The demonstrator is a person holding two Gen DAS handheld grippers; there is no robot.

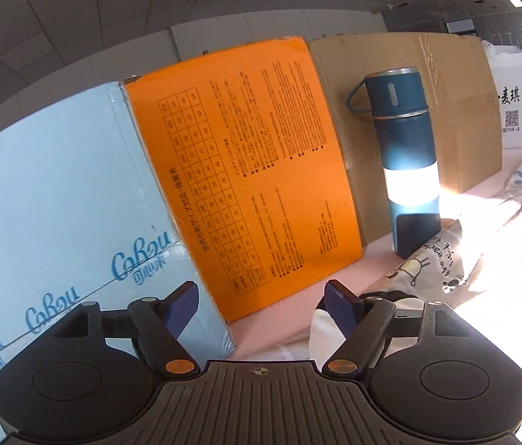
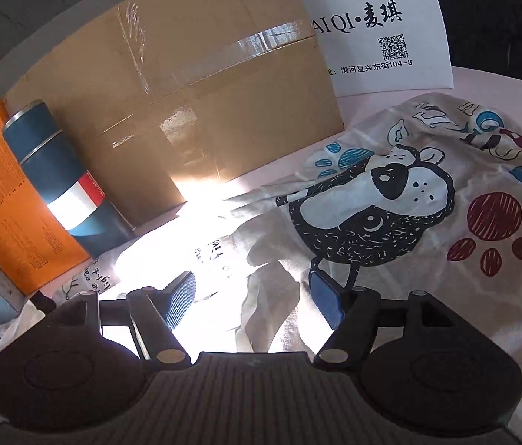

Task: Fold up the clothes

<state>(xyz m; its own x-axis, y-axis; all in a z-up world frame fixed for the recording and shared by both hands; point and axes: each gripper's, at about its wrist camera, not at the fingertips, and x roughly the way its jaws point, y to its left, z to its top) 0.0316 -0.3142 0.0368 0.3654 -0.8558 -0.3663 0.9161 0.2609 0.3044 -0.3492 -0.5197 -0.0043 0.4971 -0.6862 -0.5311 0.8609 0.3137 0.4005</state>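
Left wrist view: the left gripper [image 1: 261, 302] fills the lower half, its two blue-padded fingers spread wide with nothing between them but pale pink tabletop [image 1: 272, 326]. At nine o'clock stands a light blue carton [image 1: 57, 200] printed with a repeated logo, cut off by the left edge. At twelve o'clock an orange box [image 1: 253, 170] covered in fine print and a size chart leans beside it; the text is too small to read. At one o'clock a dark blue vacuum flask [image 1: 407, 159] stands upright before a taped brown cardboard box [image 1: 457, 111]; harsh sunlight washes out the flask's middle band. At three o'clock lies the printed garment [image 1: 435, 259], crumpled, partly lost in glare. A white paper bag [image 1: 515, 100] sits at two o'clock.

Right wrist view: the right gripper [image 2: 255, 298] also holds its two fingers apart, gripping nothing, with the garment [image 2: 390, 222] spread beneath and beyond them. The cloth's cartoon dog, one red ball and four red paw marks lie at two to three o'clock. Glare hides the fabric near eleven o'clock. One flask [image 2: 60, 178], one cardboard box [image 2: 194, 111], one orange box [image 2: 1, 200] and one bag [image 2: 376, 33] ring the far edge.
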